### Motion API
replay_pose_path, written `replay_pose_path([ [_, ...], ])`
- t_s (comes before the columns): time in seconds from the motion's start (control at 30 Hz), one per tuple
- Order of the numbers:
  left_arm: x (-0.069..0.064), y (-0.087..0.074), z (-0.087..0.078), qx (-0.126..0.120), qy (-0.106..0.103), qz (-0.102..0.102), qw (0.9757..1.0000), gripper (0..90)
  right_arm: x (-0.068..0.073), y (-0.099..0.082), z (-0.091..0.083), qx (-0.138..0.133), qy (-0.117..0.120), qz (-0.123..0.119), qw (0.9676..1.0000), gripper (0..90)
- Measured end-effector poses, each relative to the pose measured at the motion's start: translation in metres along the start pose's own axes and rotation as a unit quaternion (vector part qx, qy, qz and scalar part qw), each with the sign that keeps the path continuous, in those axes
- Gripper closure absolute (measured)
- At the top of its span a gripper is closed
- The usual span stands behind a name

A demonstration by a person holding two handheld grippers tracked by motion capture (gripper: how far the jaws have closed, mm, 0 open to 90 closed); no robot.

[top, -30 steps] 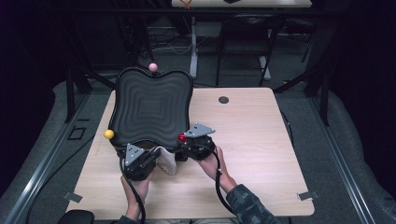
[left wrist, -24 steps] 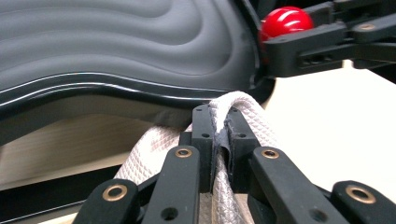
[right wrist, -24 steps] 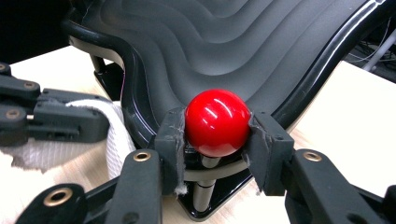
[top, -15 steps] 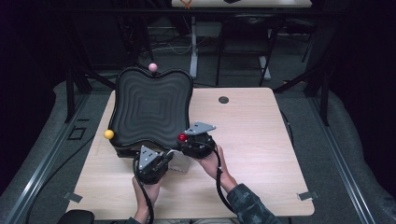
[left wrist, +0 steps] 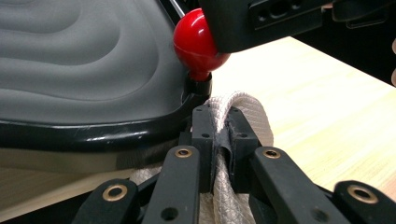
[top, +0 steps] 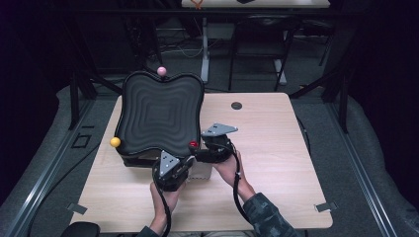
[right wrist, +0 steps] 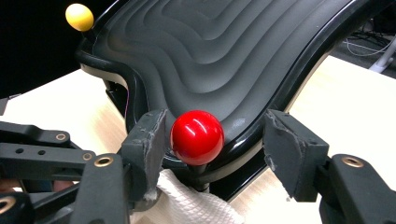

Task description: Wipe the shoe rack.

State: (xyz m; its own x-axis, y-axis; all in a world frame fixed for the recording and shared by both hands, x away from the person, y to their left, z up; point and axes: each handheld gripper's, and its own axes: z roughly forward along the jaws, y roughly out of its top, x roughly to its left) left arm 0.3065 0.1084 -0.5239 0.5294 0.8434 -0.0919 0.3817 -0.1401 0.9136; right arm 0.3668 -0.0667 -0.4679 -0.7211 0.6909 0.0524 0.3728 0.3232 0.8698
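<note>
White cloth (left wrist: 233, 140) in left gripper (left wrist: 217, 140)

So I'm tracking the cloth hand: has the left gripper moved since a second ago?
Yes. The left gripper, shut on the white cloth, has slid right along the tray front edge toward the red ball.

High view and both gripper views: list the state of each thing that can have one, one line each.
left gripper: shut on the white cloth
right gripper: open, jaws just opening, either side of the red knob
white cloth: pinched, bunched under the tray's corner
black ridged tray: raised on its stand, nothing on it
</note>
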Motion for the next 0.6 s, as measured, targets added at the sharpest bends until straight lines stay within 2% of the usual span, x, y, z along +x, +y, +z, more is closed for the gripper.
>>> replay_pose_path([
  [0.1, -0.002, 0.001, 0.003, -0.001, -0.002, 0.004, 1.0, 84.1, 0.001, 0.0, 0.0, 0.003, -0.009, -0.002, 1.0, 38.9],
  [0.17, -0.001, 0.002, 0.002, -0.001, -0.004, 0.004, 1.0, 84.1, 0.001, 0.0, 0.001, 0.004, -0.006, 0.0, 1.0, 39.8],
  [0.27, 0.002, 0.001, -0.002, 0.001, -0.005, 0.004, 1.0, 84.1, 0.004, -0.001, 0.002, 0.003, -0.004, -0.006, 1.0, 46.9],
  [0.33, 0.004, 0.001, -0.005, 0.002, -0.005, 0.003, 1.0, 84.2, 0.007, -0.001, 0.004, 0.005, -0.007, -0.014, 0.9999, 48.2],
  [0.4, 0.007, 0.001, -0.008, 0.002, -0.002, 0.002, 1.0, 84.2, 0.01, -0.002, 0.007, 0.009, -0.007, -0.02, 0.9997, 48.2],
  [0.53, 0.013, -0.001, -0.015, 0.003, 0.003, 0.001, 1.0, 84.3, 0.015, -0.004, 0.011, 0.014, -0.018, -0.031, 0.9993, 54.3],
  [0.6, 0.017, -0.003, -0.019, 0.002, 0.013, -0.002, 0.9999, 84.3, 0.017, -0.005, 0.013, 0.015, -0.027, -0.029, 0.9991, 58.0],
])
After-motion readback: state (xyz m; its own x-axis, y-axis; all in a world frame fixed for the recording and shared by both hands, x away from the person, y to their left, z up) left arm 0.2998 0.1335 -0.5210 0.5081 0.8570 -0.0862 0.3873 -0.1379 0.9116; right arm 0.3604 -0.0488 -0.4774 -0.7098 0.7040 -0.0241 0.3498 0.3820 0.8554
